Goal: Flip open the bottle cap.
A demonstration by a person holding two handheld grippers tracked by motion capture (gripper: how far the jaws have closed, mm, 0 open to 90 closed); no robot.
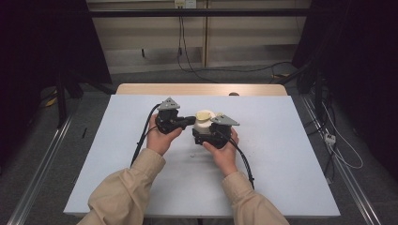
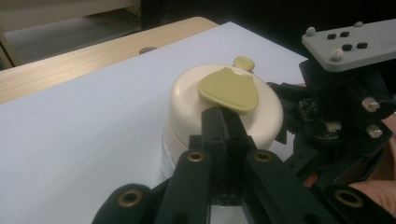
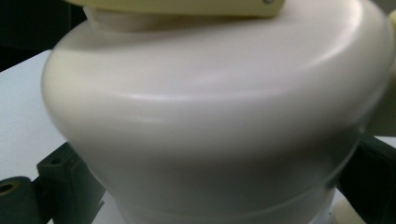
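Pale blue mat is covering the wooden table. Cream round container is sitting mid-mat, its olive lid flap on top. Right gripper is clamping the container's sides. Left gripper is touching the flap's near edge, jaws pressed together.

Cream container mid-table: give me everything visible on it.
The cream container is a round, smooth, plastic-looking jar with a domed cream lid and an olive flip tab lying flat on top. It stands upright on the light blue table. The right gripper has a jaw on each side of its body; the left gripper, jaws together, meets the tab's near edge.
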